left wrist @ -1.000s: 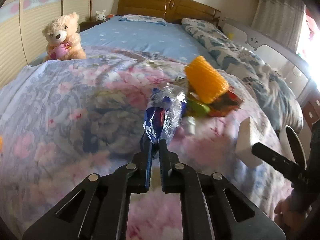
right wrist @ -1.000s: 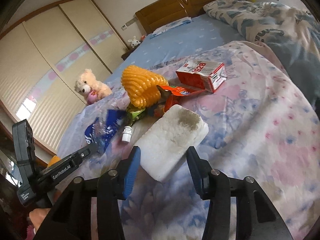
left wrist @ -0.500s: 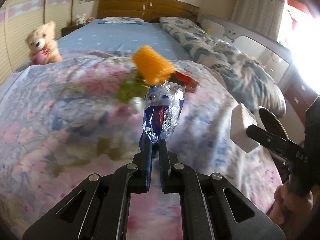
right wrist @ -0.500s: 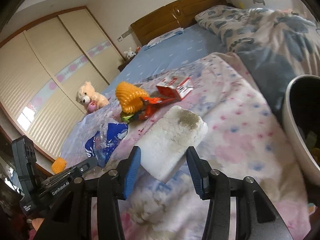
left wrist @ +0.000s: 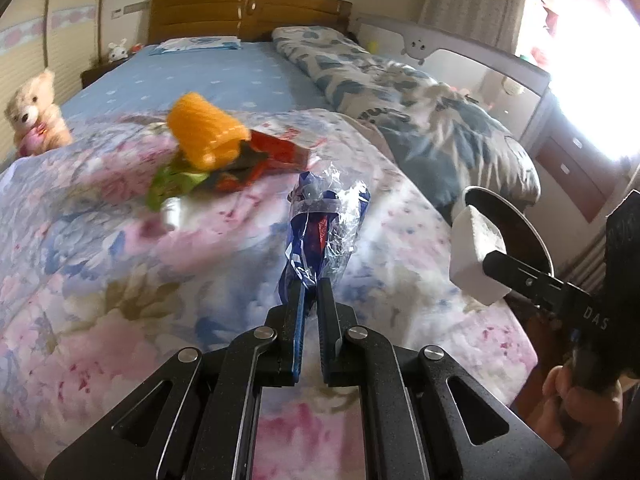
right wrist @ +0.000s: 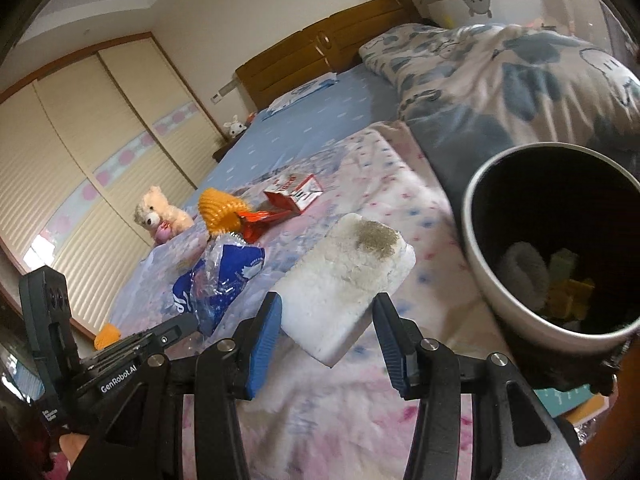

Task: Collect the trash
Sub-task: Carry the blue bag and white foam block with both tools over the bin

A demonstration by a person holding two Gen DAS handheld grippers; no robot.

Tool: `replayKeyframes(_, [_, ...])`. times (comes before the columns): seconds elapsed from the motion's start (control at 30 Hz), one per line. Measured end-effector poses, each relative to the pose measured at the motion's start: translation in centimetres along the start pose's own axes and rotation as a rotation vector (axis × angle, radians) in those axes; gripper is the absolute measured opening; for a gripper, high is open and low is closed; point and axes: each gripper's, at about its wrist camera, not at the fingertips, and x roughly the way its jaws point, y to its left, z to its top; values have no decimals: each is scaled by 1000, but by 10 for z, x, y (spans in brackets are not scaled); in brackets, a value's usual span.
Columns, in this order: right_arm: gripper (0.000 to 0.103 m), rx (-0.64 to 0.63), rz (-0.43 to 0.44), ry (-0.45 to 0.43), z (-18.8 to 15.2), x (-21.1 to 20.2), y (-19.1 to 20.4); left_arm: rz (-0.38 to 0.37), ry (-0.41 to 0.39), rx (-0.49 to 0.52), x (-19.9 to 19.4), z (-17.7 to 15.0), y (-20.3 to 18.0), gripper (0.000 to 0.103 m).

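Note:
My left gripper (left wrist: pixel 308 286) is shut on a crumpled blue and clear plastic wrapper (left wrist: pixel 326 220) and holds it above the floral quilt; the wrapper also shows in the right wrist view (right wrist: pixel 218 280). My right gripper (right wrist: pixel 328 312) is shut on a white foam block (right wrist: pixel 346 276) with a dirty patch, seen also in the left wrist view (left wrist: pixel 474 252). A round trash bin (right wrist: pixel 492 296) with trash inside stands close at the right, off the bed's edge. More trash lies on the quilt: an orange ribbed cup (left wrist: pixel 204 136), red wrappers (left wrist: pixel 276 152), a red and white carton (right wrist: pixel 296 192).
A teddy bear (left wrist: pixel 32 114) sits at the bed's left side. A rolled blue-patterned duvet (left wrist: pixel 420 108) lies along the right. A small white bottle (left wrist: pixel 172 212) and a green wrapper (left wrist: pixel 172 180) lie by the orange cup. A wooden headboard (left wrist: pixel 248 12) is at the far end.
Both grippers have swung right toward the bed's edge, carrying the wrapper and the foam block. The trash bin has come into view and grown larger at the right.

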Motion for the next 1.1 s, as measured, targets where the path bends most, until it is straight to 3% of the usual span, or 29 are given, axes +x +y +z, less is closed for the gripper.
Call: replayKeyframes(1.1, [48,160,-127,-142,6,-81,-100,-143,39,224,23,14,-130,5])
